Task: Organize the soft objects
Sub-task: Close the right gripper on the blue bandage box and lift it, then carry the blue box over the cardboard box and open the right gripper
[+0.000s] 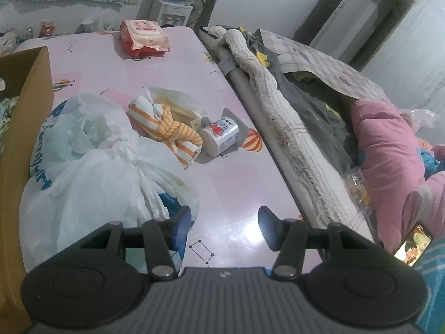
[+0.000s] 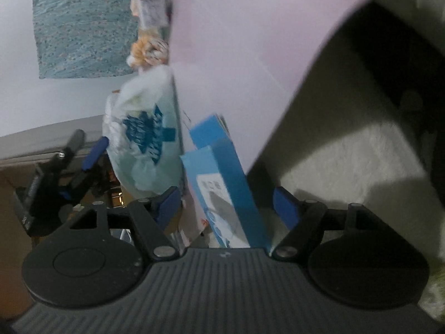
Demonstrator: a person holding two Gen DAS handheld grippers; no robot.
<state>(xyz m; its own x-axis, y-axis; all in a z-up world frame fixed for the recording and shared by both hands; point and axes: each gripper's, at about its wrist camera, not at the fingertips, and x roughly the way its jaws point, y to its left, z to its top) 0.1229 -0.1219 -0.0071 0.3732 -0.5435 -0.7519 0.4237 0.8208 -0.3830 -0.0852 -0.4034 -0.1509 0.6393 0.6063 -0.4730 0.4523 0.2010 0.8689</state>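
A knotted orange-striped cloth [image 1: 169, 130] lies mid-table beside a small tissue pack [image 1: 221, 135]. Crumpled white plastic bags [image 1: 91, 172] with blue print are heaped at the left. My left gripper [image 1: 224, 225] is open low over the pink table [image 1: 236, 183], nothing between its fingers, its left finger right beside the bags. The right wrist view is rolled and blurred. There my right gripper [image 2: 226, 204] is open at the table's edge with a blue box [image 2: 222, 181] between its fingers, a gap showing on the left side. The printed bag [image 2: 141, 139], striped cloth [image 2: 147, 50] and left gripper [image 2: 87, 143] show further off.
A cardboard box [image 1: 25, 128] stands along the table's left edge. A red wet-wipes pack [image 1: 144, 37] lies at the far end. To the right, a bed rail carries a rolled white fabric [image 1: 267, 89], with a pink quilt [image 1: 389, 144] and a lit phone [image 1: 413, 247] beyond.
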